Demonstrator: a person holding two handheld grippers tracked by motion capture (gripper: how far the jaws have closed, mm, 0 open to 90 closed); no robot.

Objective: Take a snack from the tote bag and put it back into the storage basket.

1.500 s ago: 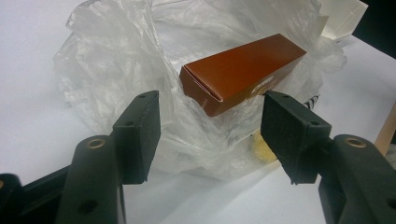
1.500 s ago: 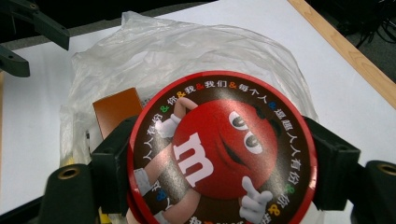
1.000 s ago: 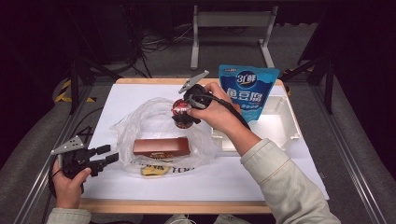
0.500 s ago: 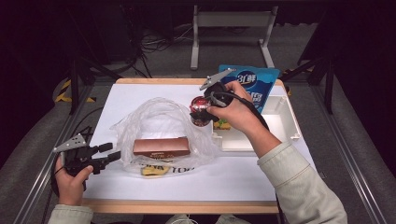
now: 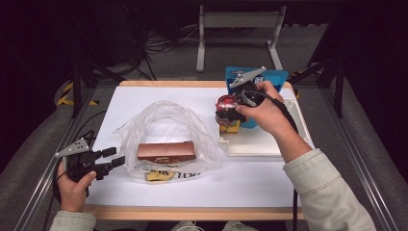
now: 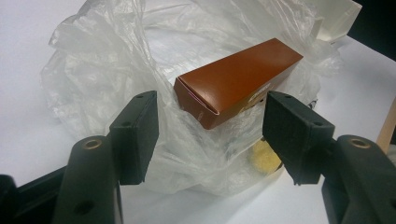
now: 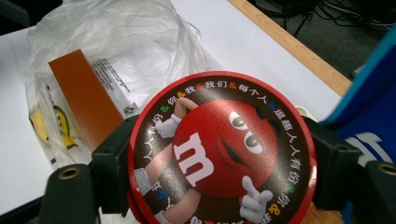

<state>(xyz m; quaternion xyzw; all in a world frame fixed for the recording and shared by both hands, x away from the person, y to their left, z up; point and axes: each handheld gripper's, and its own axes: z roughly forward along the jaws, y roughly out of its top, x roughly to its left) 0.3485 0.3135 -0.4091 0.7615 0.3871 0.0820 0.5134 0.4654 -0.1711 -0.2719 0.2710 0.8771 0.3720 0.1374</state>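
The right tool holds a round red candy tin between its jaws, above the white tray's left edge. The left tool stands wide with nothing between its jaws, just beside the plastic bag with the brown box on the desk.

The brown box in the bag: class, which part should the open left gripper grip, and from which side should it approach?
Grip the brown box across its two long side faces, near the end facing the left gripper. It lies flat with that end toward the bag mouth, and it looks narrower than the open jaws. Come in low through the opening, probably pushing loose plastic aside first.
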